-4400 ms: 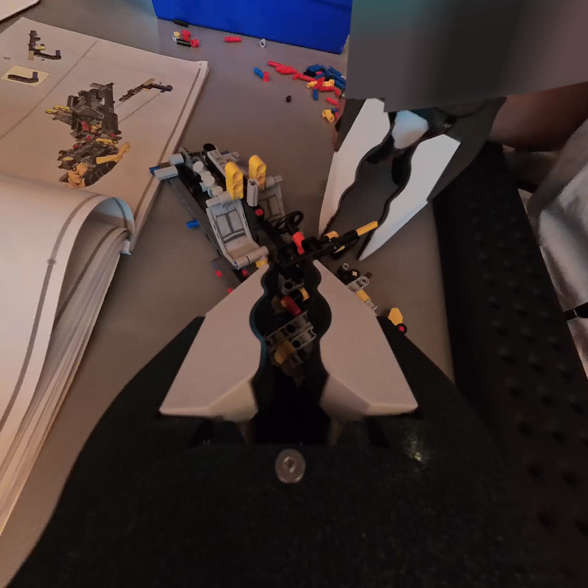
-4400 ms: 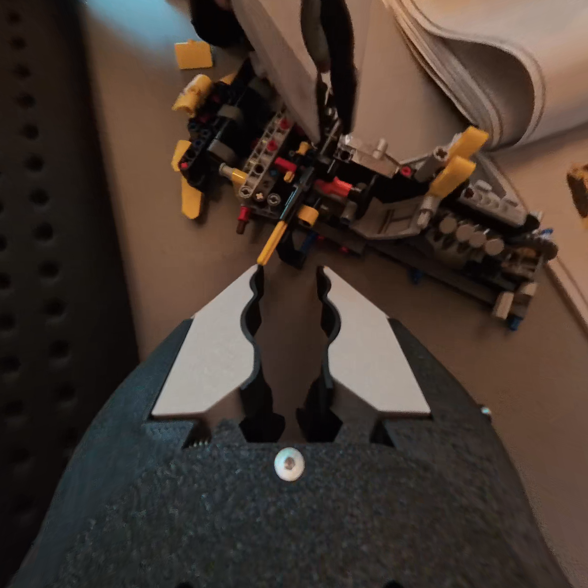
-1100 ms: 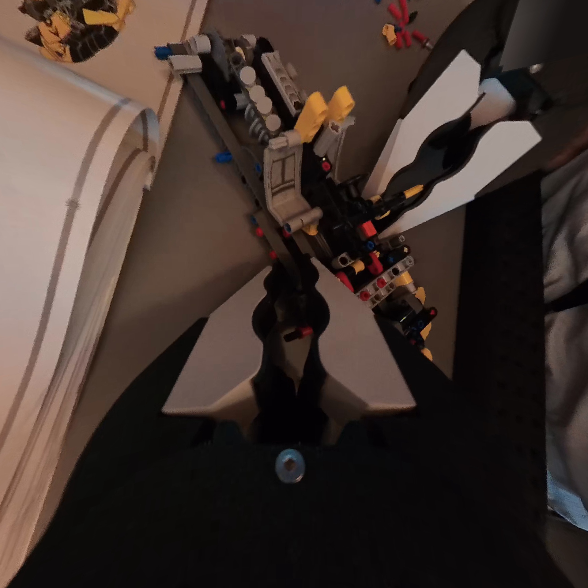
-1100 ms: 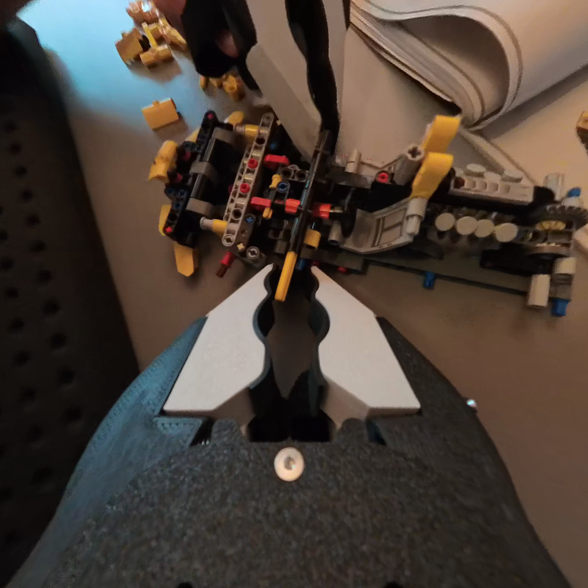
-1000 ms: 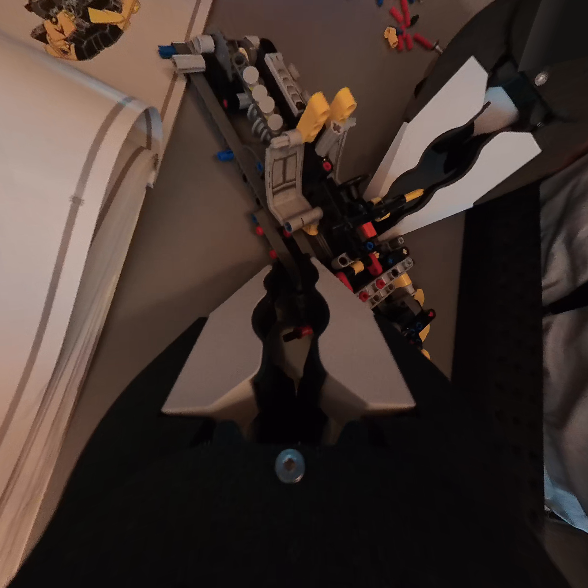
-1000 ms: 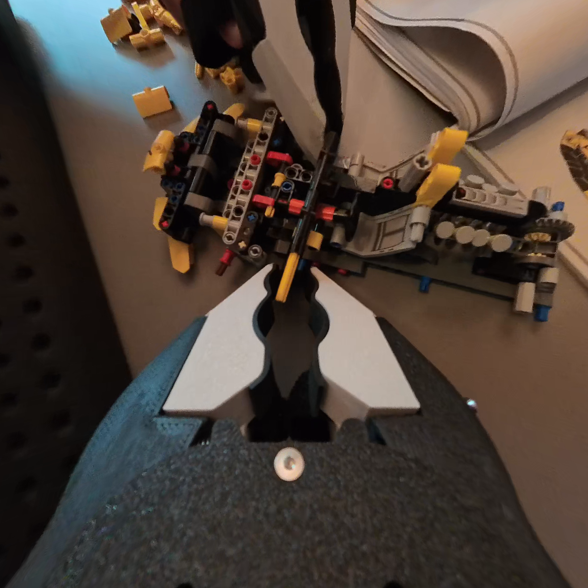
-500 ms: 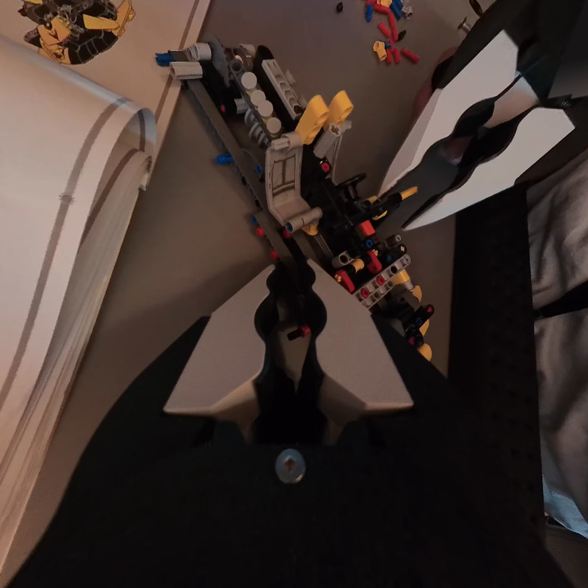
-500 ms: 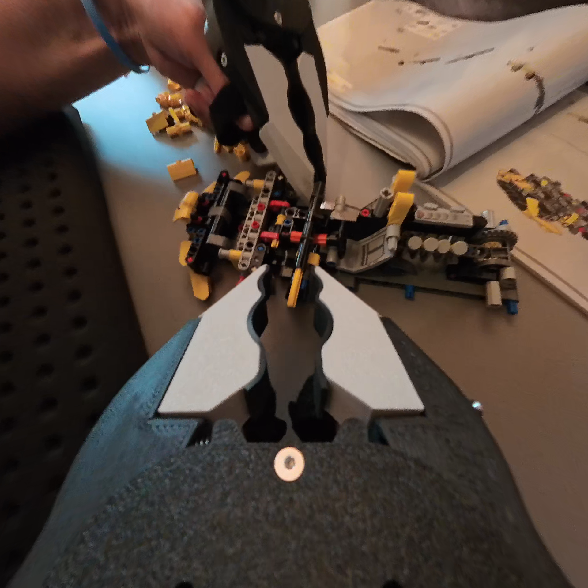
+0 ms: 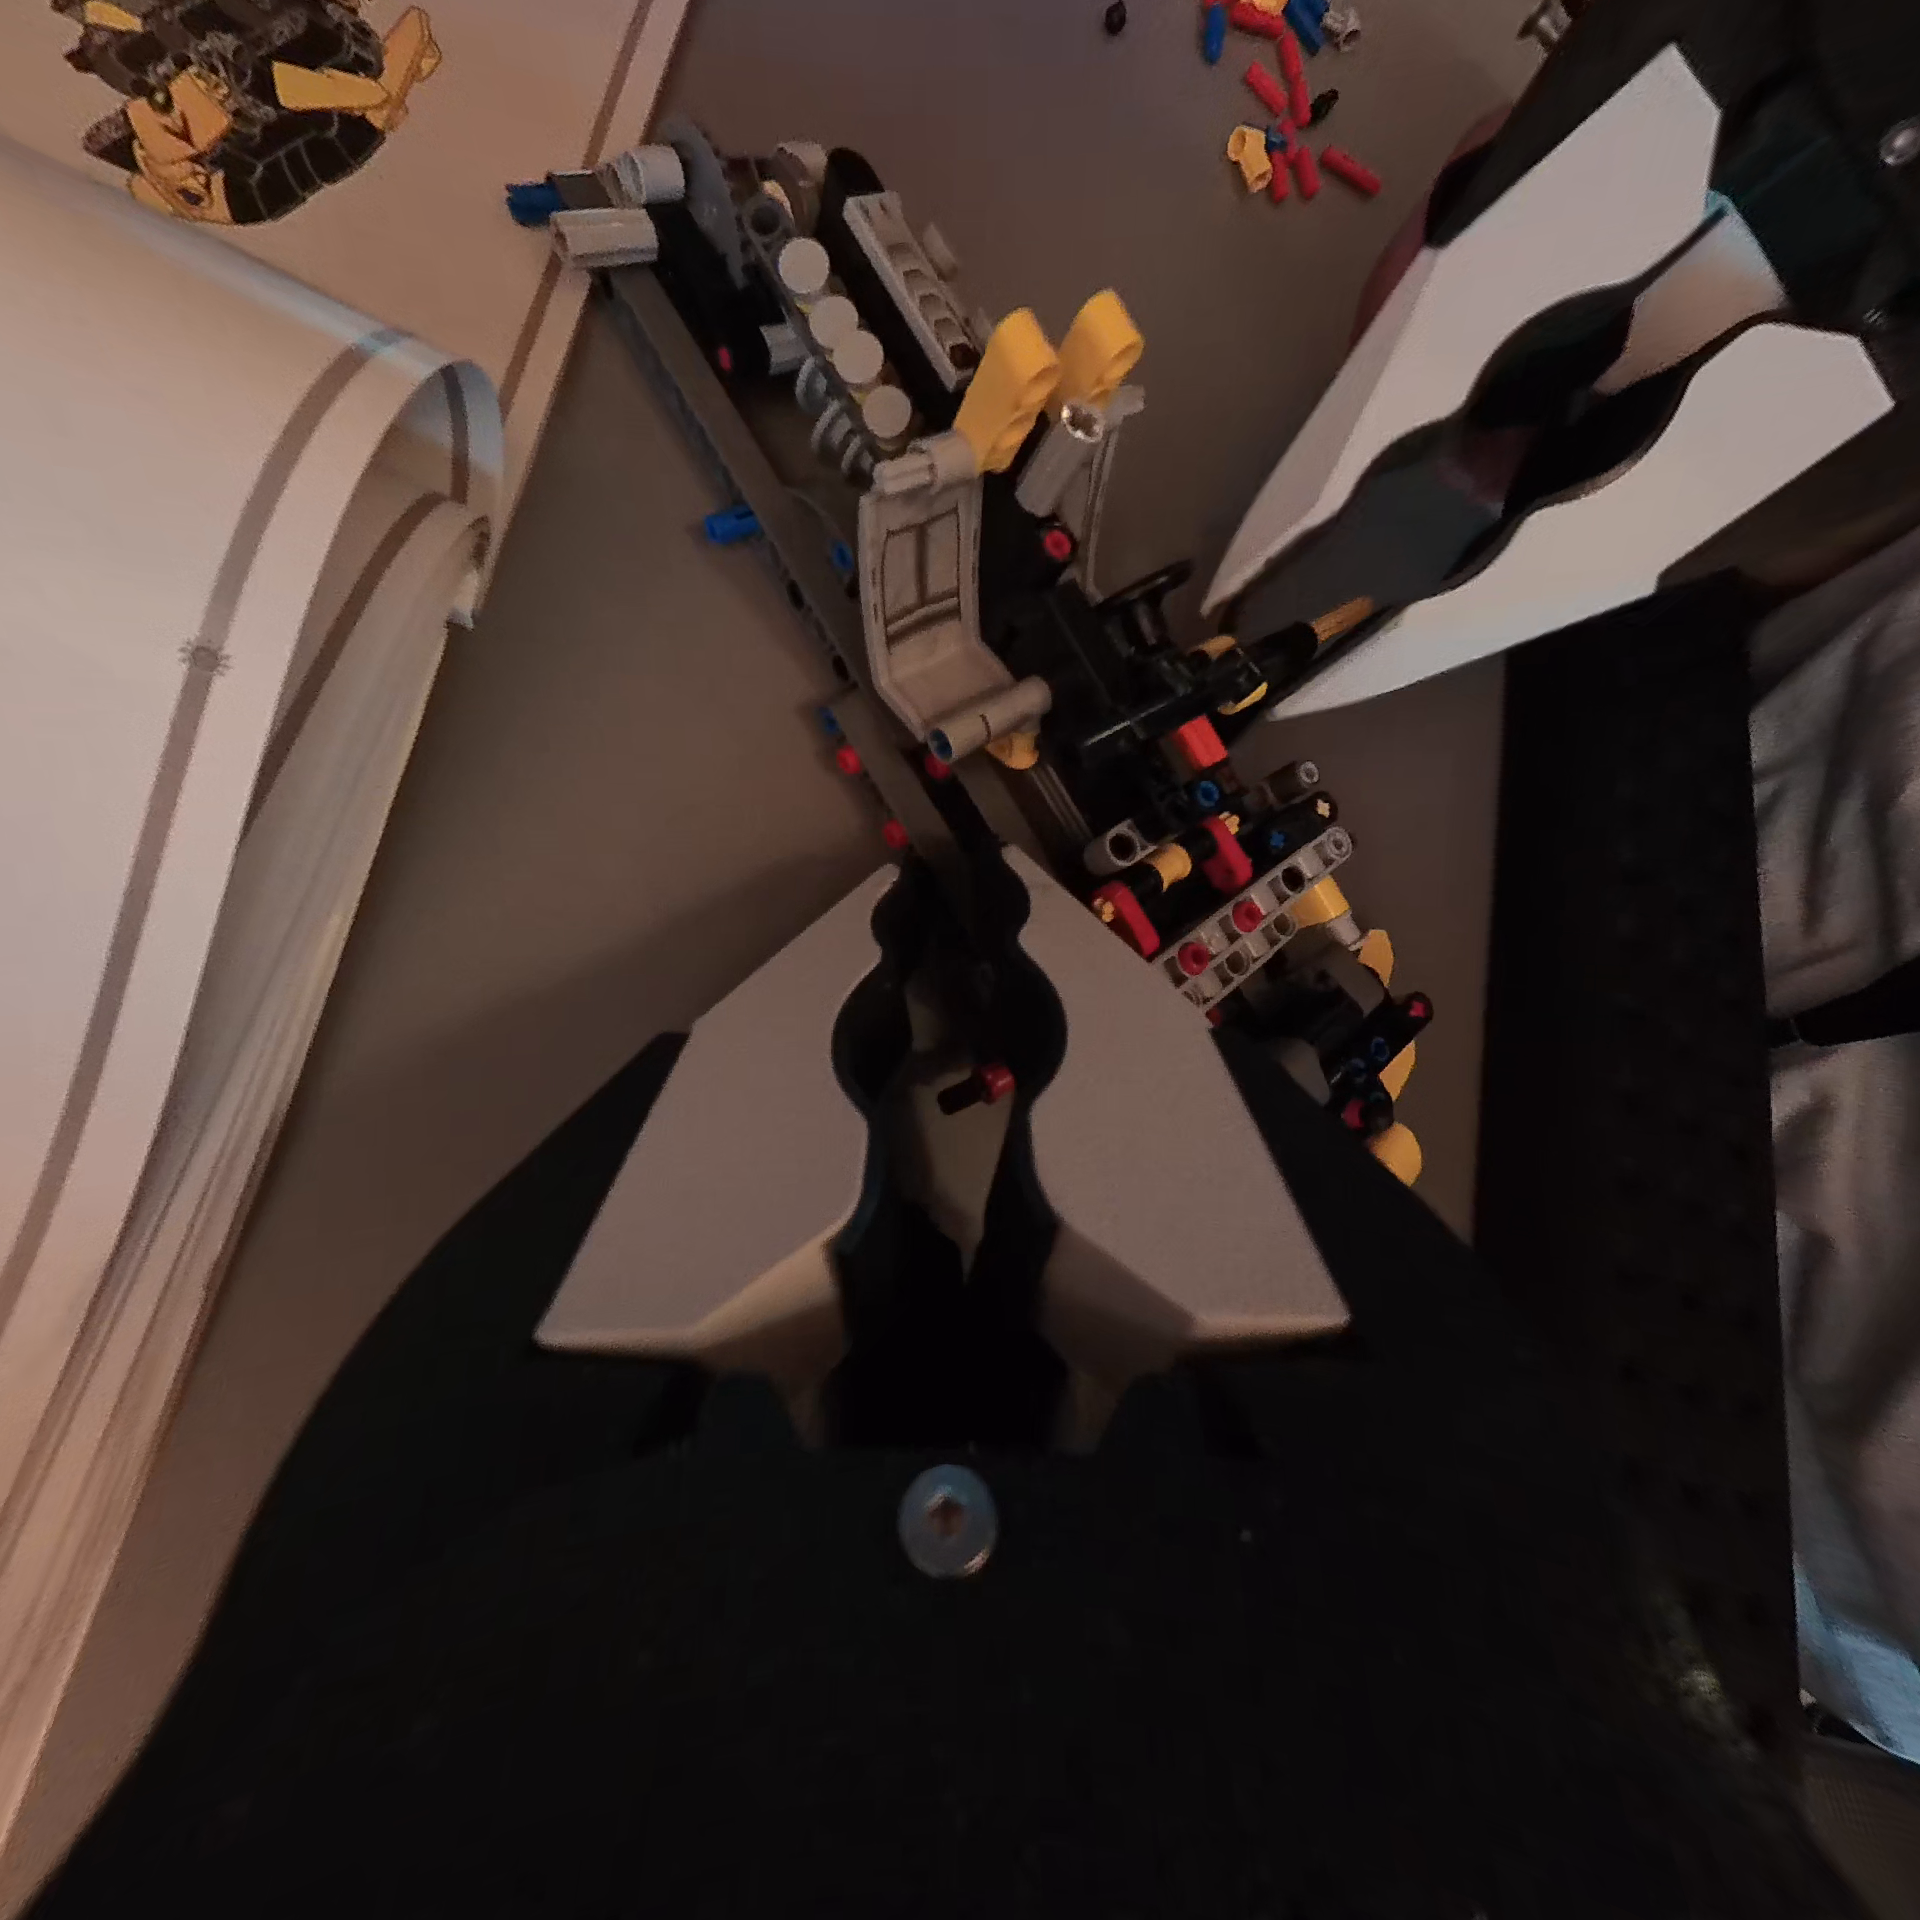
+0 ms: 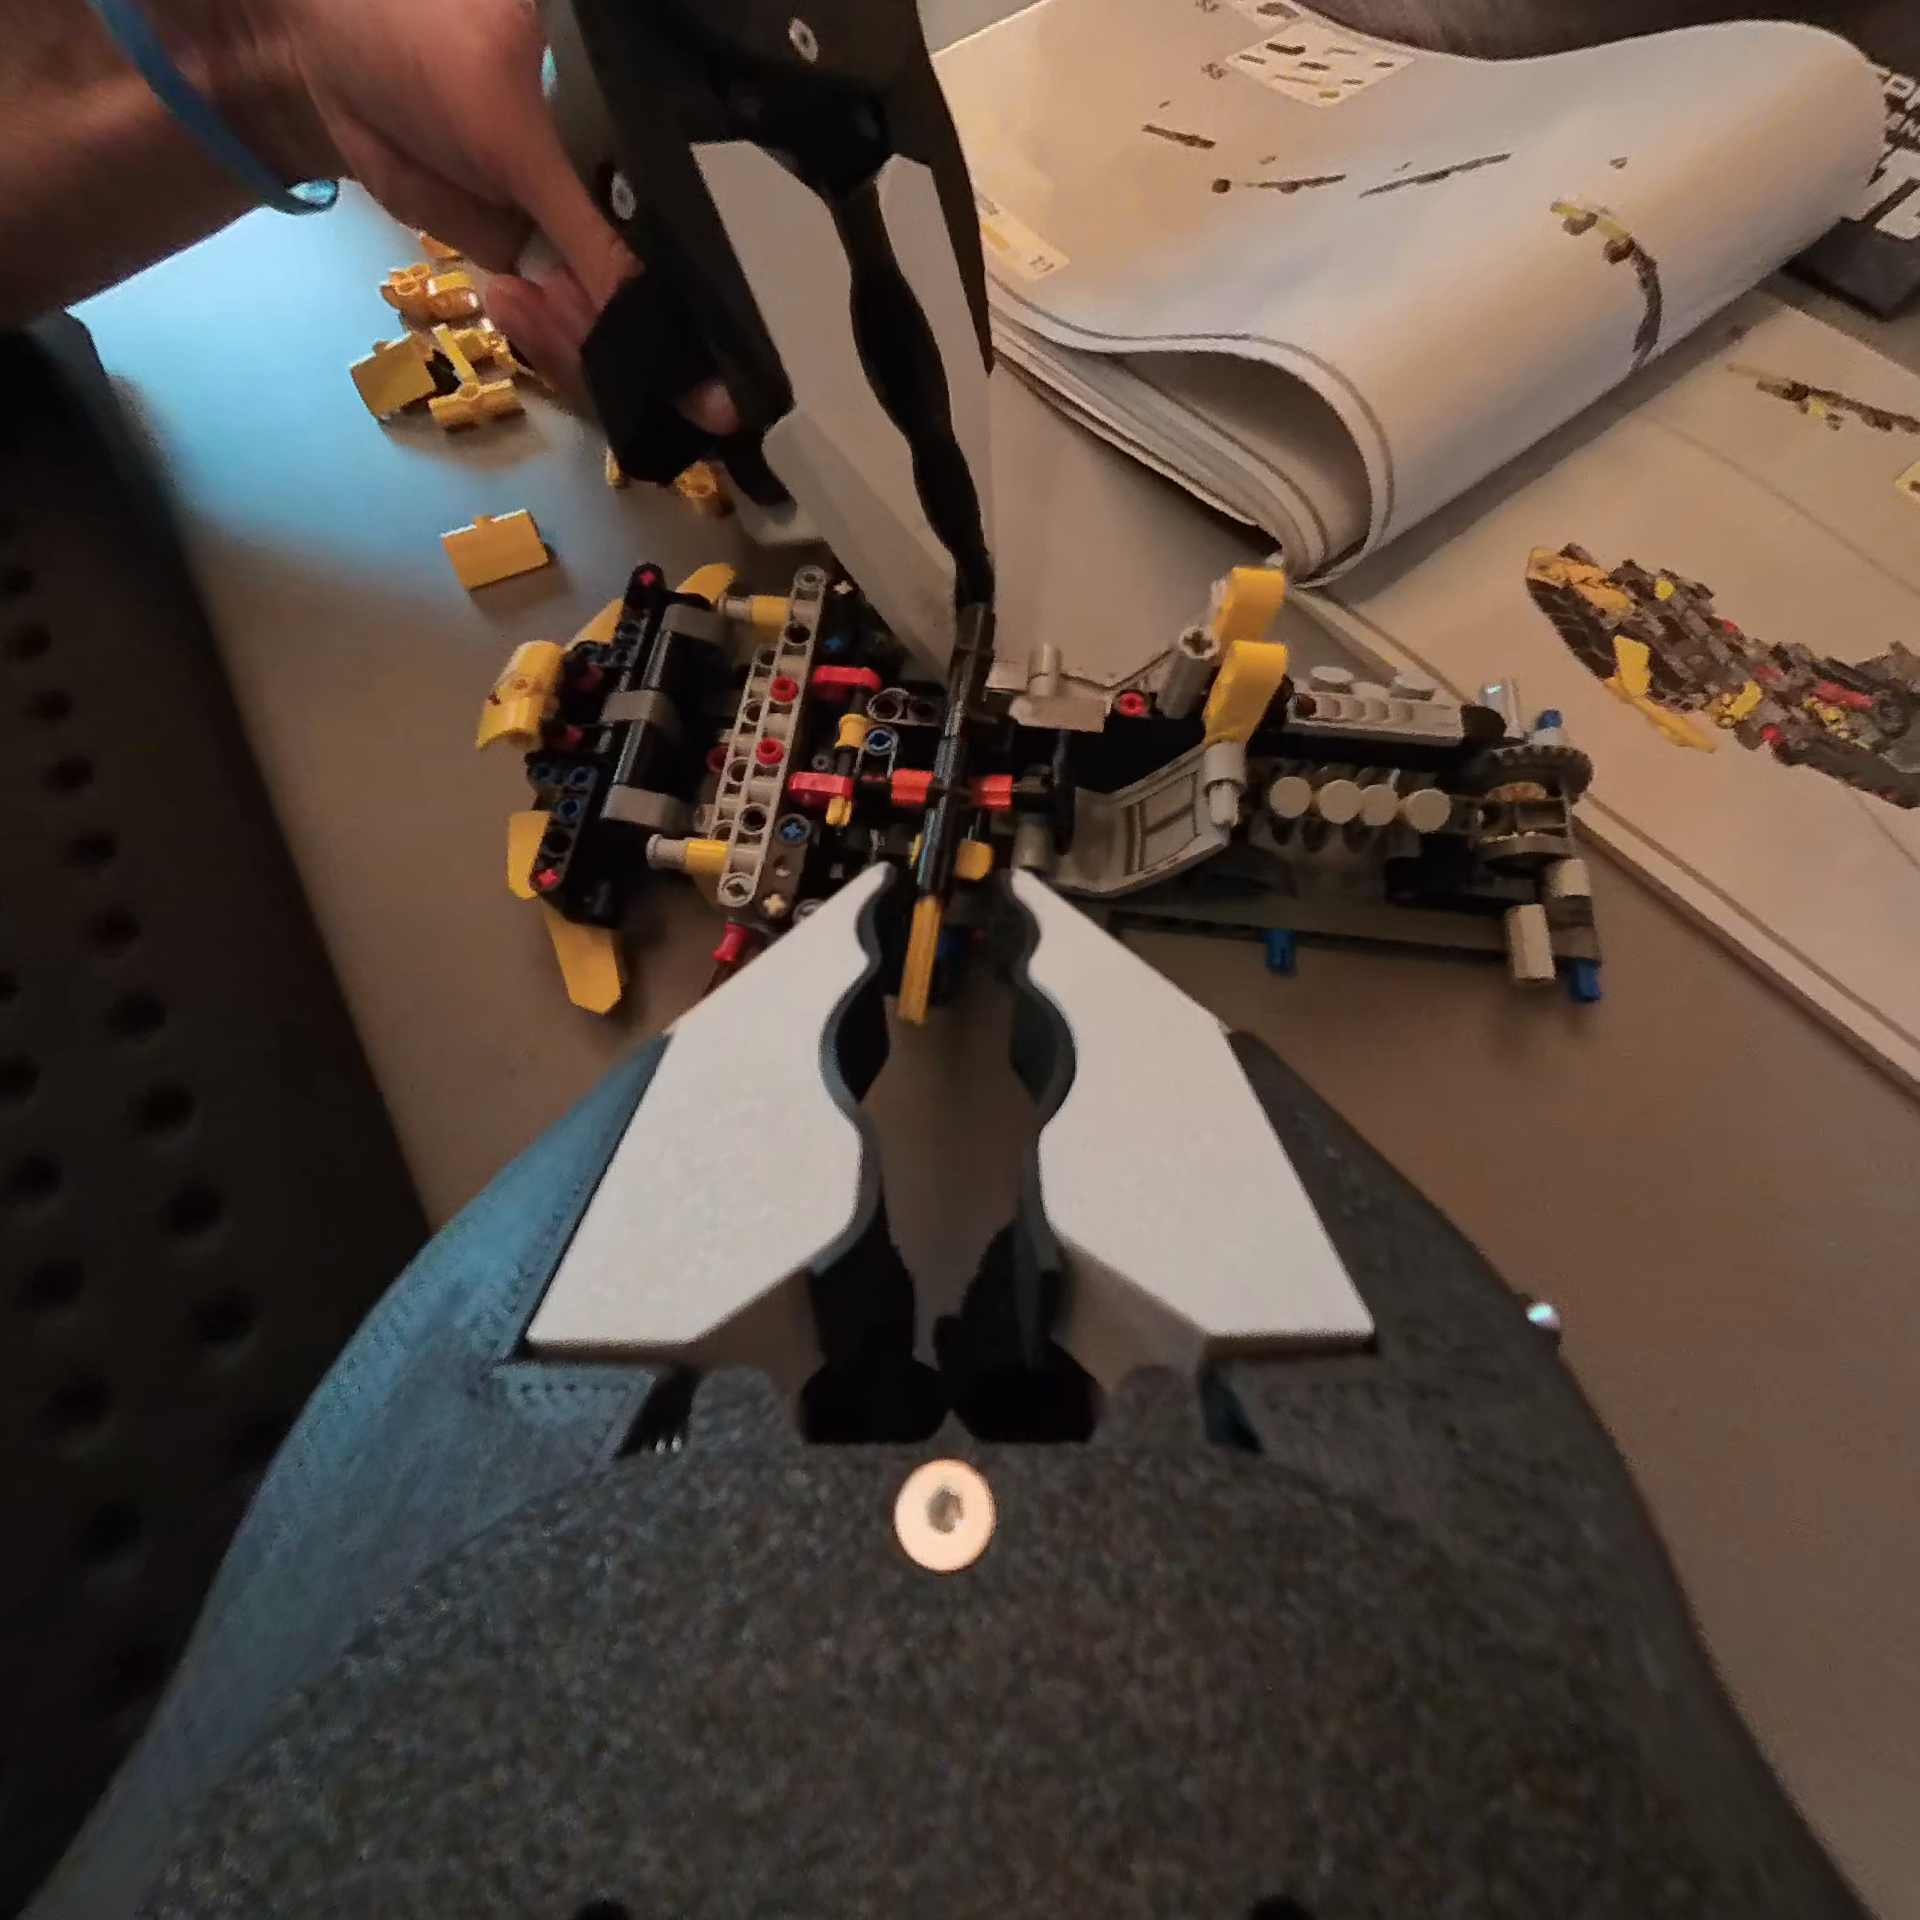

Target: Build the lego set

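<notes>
The partly built lego car (image 9: 935,582) lies on the tan table, a black and grey chassis with yellow parts and grey seats; it also shows in the right wrist view (image 10: 1143,769). My left gripper (image 9: 951,873) is shut on the chassis's near side beam; in the right wrist view it (image 10: 971,613) comes down from above onto the model. My right gripper (image 10: 951,883) is open. A black axle with a yellow end (image 10: 920,956) sticks out of the model between its fingers, apart from both. The left wrist view shows the right gripper (image 9: 1247,660) around that axle (image 9: 1335,618).
An open instruction booklet (image 9: 208,623) lies left of the model, and at the back in the right wrist view (image 10: 1351,260). Loose red, blue and yellow pins (image 9: 1288,94) and yellow pieces (image 10: 447,374) lie scattered. A black perforated mat (image 9: 1621,935) borders the table. A hand (image 10: 416,135) holds the left gripper. The tips of one gripper are about 7 cm away from the tips of the other.
My right gripper was shut on the axle's yellow end a second ago; it has opened and drawn back and up slightly. My left gripper keeps its hold on the chassis.
</notes>
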A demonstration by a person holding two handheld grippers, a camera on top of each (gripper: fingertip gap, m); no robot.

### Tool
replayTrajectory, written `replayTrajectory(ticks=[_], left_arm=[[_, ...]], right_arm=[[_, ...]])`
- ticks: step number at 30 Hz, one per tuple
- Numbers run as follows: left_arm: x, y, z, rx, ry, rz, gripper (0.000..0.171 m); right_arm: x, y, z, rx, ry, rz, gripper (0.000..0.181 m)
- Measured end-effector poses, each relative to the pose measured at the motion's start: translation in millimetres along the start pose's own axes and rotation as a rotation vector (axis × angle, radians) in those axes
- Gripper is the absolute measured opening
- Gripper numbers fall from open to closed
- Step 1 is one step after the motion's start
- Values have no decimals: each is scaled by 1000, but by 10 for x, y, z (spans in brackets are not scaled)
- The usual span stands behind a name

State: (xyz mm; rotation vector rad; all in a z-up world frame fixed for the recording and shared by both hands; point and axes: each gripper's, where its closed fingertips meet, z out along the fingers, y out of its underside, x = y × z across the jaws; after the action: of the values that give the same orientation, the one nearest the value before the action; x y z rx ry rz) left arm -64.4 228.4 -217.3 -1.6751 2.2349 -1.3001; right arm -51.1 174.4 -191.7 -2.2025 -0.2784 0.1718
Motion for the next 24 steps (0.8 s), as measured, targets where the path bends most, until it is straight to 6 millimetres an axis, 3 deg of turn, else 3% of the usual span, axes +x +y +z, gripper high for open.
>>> replayTrajectory(ticks=[4,6,8,13,16,21,24], left_arm=[[-2,4,0,2,-2,-1,5],[-1,3,0,-1,-10,5,5],[-5,-2,2,-1,-19,7,4],[-9,-3,4,-1,-37,13,3],[-5,3,8,-6,-38,13,3],[3,-1,8,-5,-38,21,1],[11,-13,-22,-11,-60,92,4]], right_arm=[[-43,17,68,-20,-64,82,33],[1,27,64,-32,-56,101,20],[-3,22,61,-28,-42,74,18],[8,17,48,-66,152,-202,16],[-4,3,42,-75,215,-277,15],[-19,15,36,-81,210,-293,15],[-31,31,33,-26,138,-157,16]])
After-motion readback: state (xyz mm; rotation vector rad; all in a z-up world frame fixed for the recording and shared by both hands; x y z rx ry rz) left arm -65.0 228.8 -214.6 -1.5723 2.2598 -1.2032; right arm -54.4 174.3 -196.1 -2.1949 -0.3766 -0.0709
